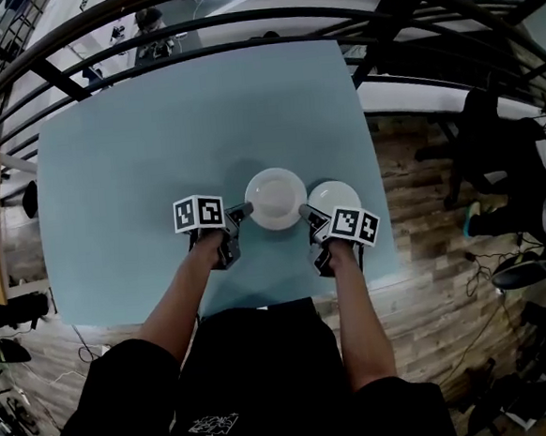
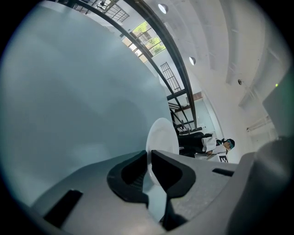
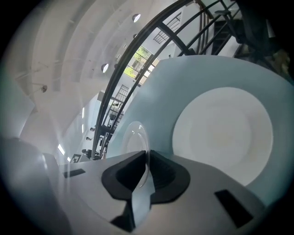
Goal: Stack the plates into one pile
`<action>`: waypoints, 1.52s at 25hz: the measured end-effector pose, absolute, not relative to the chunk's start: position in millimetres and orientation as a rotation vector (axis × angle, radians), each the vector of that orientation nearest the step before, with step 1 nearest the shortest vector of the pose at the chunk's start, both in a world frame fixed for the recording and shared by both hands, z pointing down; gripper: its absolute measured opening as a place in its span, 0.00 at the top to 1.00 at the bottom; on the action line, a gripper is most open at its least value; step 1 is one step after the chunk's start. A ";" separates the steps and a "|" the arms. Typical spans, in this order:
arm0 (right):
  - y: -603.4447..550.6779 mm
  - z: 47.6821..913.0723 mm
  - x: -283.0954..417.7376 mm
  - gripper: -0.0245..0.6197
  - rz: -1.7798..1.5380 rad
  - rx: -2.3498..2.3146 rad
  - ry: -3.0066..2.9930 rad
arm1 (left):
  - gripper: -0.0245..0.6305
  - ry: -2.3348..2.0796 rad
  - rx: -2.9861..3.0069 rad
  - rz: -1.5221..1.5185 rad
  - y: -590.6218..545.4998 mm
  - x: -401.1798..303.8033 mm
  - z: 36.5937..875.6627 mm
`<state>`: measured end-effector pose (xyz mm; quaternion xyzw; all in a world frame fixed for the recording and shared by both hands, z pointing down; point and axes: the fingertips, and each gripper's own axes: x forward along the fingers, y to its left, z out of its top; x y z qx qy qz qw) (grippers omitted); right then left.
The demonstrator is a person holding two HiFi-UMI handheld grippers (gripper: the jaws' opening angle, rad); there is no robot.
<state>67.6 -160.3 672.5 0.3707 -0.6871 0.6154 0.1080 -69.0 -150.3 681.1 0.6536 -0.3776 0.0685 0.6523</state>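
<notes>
Left gripper (image 1: 238, 213) and right gripper (image 1: 310, 215) pinch one plate (image 1: 274, 195) at opposite rims.
Move unevenly and it slips, or clips the second plate (image 1: 339, 196).

- Two plates are side by side toward the near edge of the bench (image 1: 154, 146).
- The left claw (image 1: 244, 208) clamps the left rim of the middle plate (image 1: 275, 199), and the right claw (image 1: 307, 211) clamps its right rim.
- The second plate (image 1: 339, 194) lies on the bench just right of it, behind the right claw.
</notes>
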 end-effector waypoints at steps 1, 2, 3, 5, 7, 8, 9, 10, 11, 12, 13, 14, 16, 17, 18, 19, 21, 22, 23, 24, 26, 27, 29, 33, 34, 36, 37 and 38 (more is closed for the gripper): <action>-159.7 673.2 75.1 0.92 1.812 1.103 -2.018 | 0.90 -0.847 1.487 0.163 -150.5 -61.3 682.4; -159.2 674.0 82.9 0.92 1.810 1.114 -2.015 | 0.90 -0.838 1.490 0.171 -150.9 -53.4 683.8; -158.5 674.7 91.6 0.92 1.808 1.124 -2.011 | 0.90 -0.828 1.494 0.180 -151.4 -44.6 685.2; -156.5 676.4 111.4 0.92 1.814 1.145 -2.001 | 0.90 -0.810 1.502 0.204 -151.7 -25.0 687.6; -153.7 679.0 130.9 0.92 1.827 1.169 -1.988 | 0.90 -0.795 1.510 0.234 -151.4 -6.1 690.2; -152.0 680.5 139.6 0.92 1.834 1.180 -1.982 | 0.90 -0.787 1.516 0.248 -151.0 2.6 691.9; -150.3 682.1 147.9 0.92 1.841 1.191 -1.977 | 0.90 -0.780 1.522 0.263 -150.7 11.0 693.7; -149.1 683.7 156.0 0.92 1.847 1.200 -1.972 | 0.90 -0.772 1.529 0.276 -150.5 19.1 695.4; -148.5 685.2 163.6 0.92 1.851 1.208 -1.969 | 0.90 -0.763 1.534 0.288 -150.6 26.9 696.8; -147.9 686.8 170.8 0.92 1.856 1.216 -1.965 | 0.90 -0.754 1.538 0.299 -150.7 34.2 698.1; -146.9 688.3 177.5 0.92 1.862 1.224 -1.960 | 0.90 -0.745 1.541 0.310 -150.3 41.1 699.3; -145.5 689.8 183.9 0.92 1.868 1.235 -1.955 | 0.90 -0.736 1.543 0.320 -149.6 47.7 700.4; -142.7 692.5 196.2 0.92 1.881 1.256 -1.945 | 0.90 -0.722 1.551 0.339 -148.8 60.3 702.1; -141.4 693.5 202.6 0.92 1.888 1.267 -1.940 | 0.90 -0.718 1.557 0.350 -148.8 66.7 702.6; -140.6 694.5 209.5 0.92 1.895 1.278 -1.936 | 0.90 -0.713 1.564 0.363 -149.3 73.5 702.8; -140.4 695.3 216.8 0.92 1.901 1.290 -1.931 | 0.90 -0.707 1.571 0.376 -150.4 80.7 702.7; -142.5 697.1 231.0 0.91 1.910 1.310 -1.924 | 0.90 -0.699 1.582 0.400 -154.0 94.6 702.7; -144.6 698.2 236.6 0.91 1.913 1.317 -1.922 | 0.90 -0.696 1.586 0.409 -156.4 100.2 703.5; -146.7 699.4 240.9 0.91 1.914 1.321 -1.921 | 0.90 -0.694 1.588 0.415 -158.5 104.5 704.8; -148.4 700.8 244.0 0.91 1.914 1.325 -1.920 | 0.90 -0.692 1.589 0.420 -159.9 107.7 706.7; -149.0 704.3 248.0 0.91 1.917 1.326 -1.917 | 0.90 -0.690 1.586 0.430 -160.3 111.7 710.7; -148.2 706.0 249.4 0.91 1.921 1.326 -1.913 | 0.90 -0.690 1.584 0.435 -159.5 113.2 712.1; -146.1 708.7 252.1 0.91 1.933 1.325 -1.905 | 0.90 -0.689 1.579 0.442 -157.8 115.9 713.4; -145.4 710.4 254.2 0.91 1.947 1.325 -1.900 | 0.90 -0.697 1.578 0.452 -157.7 117.0 712.3; -146.3 710.1 254.7 0.91 1.948 1.323 -1.903 | 0.90 -0.701 1.580 0.454 -158.2 117.3 711.6; -147.1 709.6 255.7 0.91 1.950 1.320 -1.906 | 0.90 -0.703 1.583 0.458 -157.8 118.4 710.4; -147.2 709.9 255.9 0.91 1.952 1.317 -1.905 | 0.90 -0.702 1.584 0.461 -157.1 118.9 710.2; -147.3 710.5 255.8 0.91 1.952 1.313 -1.904 | 0.90 -0.700 1.585 0.465 -156.4 119.1 710.1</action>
